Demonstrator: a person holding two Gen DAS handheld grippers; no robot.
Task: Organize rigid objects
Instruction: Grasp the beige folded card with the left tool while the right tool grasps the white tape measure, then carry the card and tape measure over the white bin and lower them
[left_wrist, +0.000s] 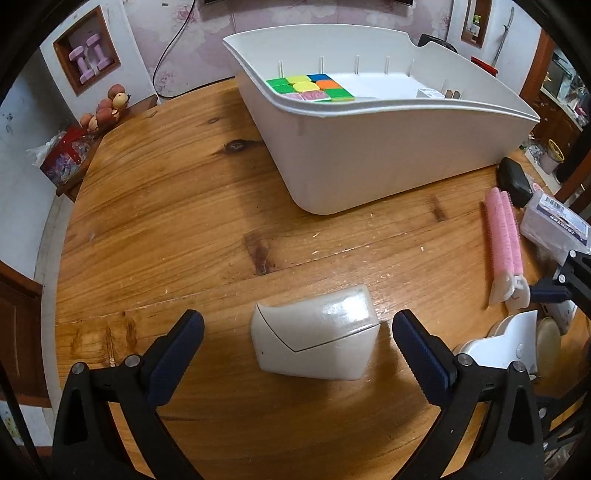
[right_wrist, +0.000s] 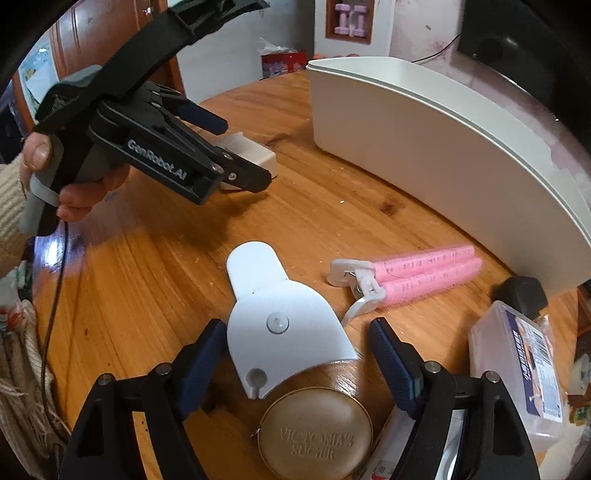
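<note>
The left tongs (left_wrist: 297, 334) are black angular arms, each tipped with a dark blue ribbed pad and fixed with silver round screws at the joints. The right tongs (right_wrist: 297, 349) are built the same: black triangular cut-out arms, blue ridged pads, silver screw heads. Seen from the right wrist view, the left tongs' (right_wrist: 236, 147) black body bears white lettering "GenRobot.AI", sits on a grey handle, and trails a thin black cable. The left hand (right_wrist: 70, 184) comes out of a cream ribbed knit sleeve (right_wrist: 9, 206).
</note>
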